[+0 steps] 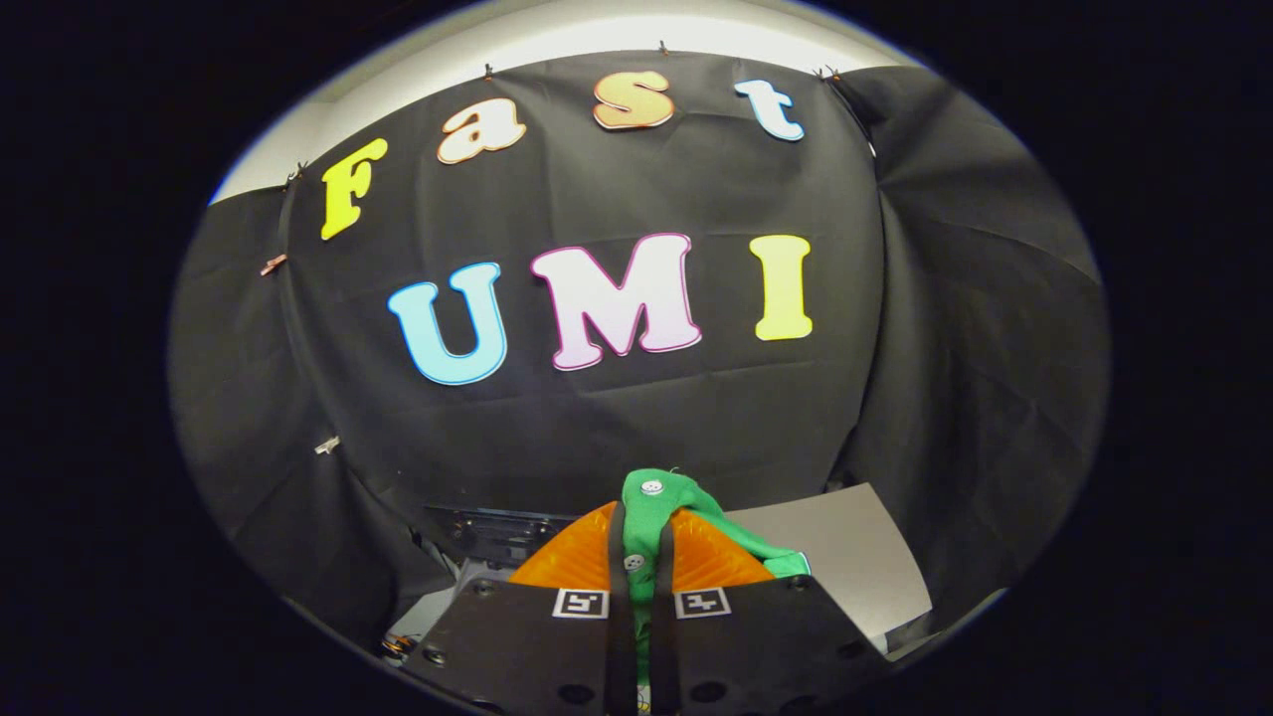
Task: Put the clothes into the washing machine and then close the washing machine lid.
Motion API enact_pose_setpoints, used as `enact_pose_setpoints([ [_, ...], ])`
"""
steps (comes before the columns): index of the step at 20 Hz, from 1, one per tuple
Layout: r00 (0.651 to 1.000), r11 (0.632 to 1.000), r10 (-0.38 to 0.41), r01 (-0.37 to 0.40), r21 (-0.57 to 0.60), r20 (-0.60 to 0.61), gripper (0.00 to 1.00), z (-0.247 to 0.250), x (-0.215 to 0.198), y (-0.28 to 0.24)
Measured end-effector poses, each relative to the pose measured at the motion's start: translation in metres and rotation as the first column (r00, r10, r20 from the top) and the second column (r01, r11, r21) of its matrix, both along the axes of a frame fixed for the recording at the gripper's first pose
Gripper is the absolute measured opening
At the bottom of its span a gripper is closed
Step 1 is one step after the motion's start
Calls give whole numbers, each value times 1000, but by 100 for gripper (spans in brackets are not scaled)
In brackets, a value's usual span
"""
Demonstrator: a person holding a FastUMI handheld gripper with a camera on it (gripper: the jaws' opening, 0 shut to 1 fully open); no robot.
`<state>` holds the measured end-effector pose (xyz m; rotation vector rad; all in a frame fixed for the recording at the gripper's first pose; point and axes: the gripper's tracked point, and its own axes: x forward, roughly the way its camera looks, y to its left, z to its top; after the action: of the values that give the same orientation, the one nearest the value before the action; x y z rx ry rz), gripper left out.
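Note:
A green garment with small white buttons is pinched between my two fingers, and my gripper is shut on it. The cloth bulges up above the fingertips and hangs off to the right behind the right finger. I hold it lifted in the air, facing the black cloth wall. Below and behind the fingers, a dark part of a machine shows to the left and a grey flat panel to the right; whether that panel is the washing machine's lid I cannot tell.
The black cloth wall stands close ahead and wraps round on both sides. A white wall strip shows above the cloth. Some cables and hardware lie low to the left of the fingers.

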<state>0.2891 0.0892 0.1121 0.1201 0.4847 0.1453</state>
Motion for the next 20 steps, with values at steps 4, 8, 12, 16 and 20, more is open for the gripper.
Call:
enact_pose_setpoints([
  [4, 999, 999, 45, -45, 23, 17, 9, 9, -4, 49],
  [8, 996, 995, 87, -88, 49, 11, 9, 6, -7, 101],
  [12, 993, 990, 117, -118, 77, 7, 9, -9, -8, 148],
  [16, 986, 984, 162, -158, 88, -31, 9, -46, -12, 193],
  [20, 980, 981, 188, -183, 70, -62, 9, -92, -12, 228],
])
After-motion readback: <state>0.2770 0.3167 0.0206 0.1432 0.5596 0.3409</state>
